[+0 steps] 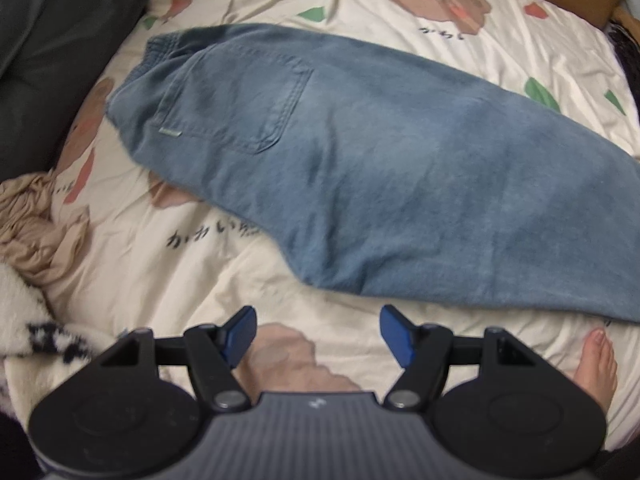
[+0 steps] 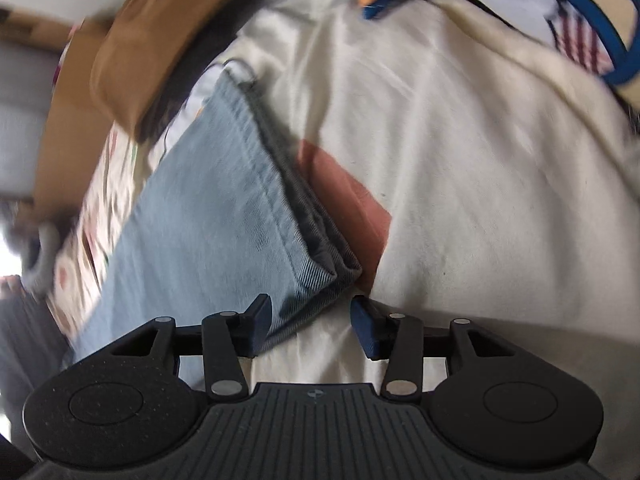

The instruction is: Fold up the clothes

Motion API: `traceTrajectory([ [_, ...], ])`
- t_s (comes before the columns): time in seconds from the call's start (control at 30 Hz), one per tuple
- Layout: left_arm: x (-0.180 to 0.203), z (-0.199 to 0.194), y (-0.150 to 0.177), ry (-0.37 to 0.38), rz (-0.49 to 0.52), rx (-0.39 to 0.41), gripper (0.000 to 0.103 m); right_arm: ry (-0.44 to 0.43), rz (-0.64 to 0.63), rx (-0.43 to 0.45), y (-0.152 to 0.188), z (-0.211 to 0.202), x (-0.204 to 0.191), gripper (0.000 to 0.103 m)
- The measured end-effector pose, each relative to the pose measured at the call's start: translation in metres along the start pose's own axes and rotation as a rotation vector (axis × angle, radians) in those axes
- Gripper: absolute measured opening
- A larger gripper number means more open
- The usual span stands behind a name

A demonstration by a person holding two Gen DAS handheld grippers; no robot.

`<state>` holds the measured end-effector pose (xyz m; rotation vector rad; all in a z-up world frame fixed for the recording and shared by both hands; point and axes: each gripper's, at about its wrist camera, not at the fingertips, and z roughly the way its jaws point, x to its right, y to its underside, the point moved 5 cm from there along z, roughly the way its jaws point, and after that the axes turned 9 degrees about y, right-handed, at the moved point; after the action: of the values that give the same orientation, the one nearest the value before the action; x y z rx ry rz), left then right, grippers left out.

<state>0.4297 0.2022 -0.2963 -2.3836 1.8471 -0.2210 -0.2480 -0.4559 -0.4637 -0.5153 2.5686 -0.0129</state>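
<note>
Okay: one pair of jeans (image 1: 360,168) folded lengthwise, spread diagonally across centre of printed bedsheet (image 1: 240,264), one back pocket (image 1: 236,100) up. Left gripper (image 1: 318,334) open, empty, lower centre, just short of denim. Right gripper (image 2: 311,326) open, hem corner (image 2: 320,276) near fingers, not clamped. One bare foot (image 1: 596,364) lower right. One beige garment (image 1: 36,228) bunched at left edge.

Jeans (image 1: 360,168): faded light-blue denim, darker patches, small pale tag on the back pocket; in the right wrist view the hem (image 2: 320,248) shows a darker grey-blue inside. Bedsheet (image 1: 200,264): cream, brown bear prints, red and green shapes, black script. Beige cloth (image 1: 36,236) at the sheet's left edge. Both grippers black, blue pads (image 1: 242,334).
</note>
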Motion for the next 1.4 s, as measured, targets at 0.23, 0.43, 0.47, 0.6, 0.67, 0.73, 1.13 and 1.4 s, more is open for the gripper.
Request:
traceTrajectory([
  [0.23, 0.005, 0.001, -0.004, -0.006, 0.000, -0.012, 0.071, -0.149, 0.276, 0.008, -0.007, 0.004, 0.028, 0.050],
  [0.43, 0.019, 0.006, -0.008, -0.001, 0.049, -0.022, 0.071, -0.212, 0.237, 0.005, -0.014, -0.004, 0.020, 0.049],
  [0.47, 0.022, 0.007, -0.008, -0.001, 0.061, -0.024, 0.071, -0.210, 0.225, 0.004, -0.014, -0.004, 0.019, 0.049],
  [0.6, 0.027, 0.005, -0.010, -0.001, 0.091, -0.027, 0.071, -0.200, 0.178, -0.003, -0.017, -0.003, 0.015, 0.049],
  [0.67, 0.026, 0.003, -0.012, -0.004, 0.091, -0.024, 0.071, -0.195, 0.155, -0.006, -0.018, -0.003, 0.013, 0.048],
  [0.73, 0.024, 0.000, -0.013, -0.010, 0.091, -0.022, 0.071, -0.190, 0.132, -0.009, -0.019, -0.003, 0.011, 0.049],
  [1.13, 0.020, -0.008, -0.015, -0.024, 0.091, -0.022, 0.071, -0.268, 0.175, 0.002, -0.026, -0.003, 0.010, 0.047],
  [1.4, 0.024, -0.006, -0.008, -0.024, 0.097, -0.032, 0.071, -0.282, 0.126, -0.016, -0.041, 0.000, -0.004, 0.047],
])
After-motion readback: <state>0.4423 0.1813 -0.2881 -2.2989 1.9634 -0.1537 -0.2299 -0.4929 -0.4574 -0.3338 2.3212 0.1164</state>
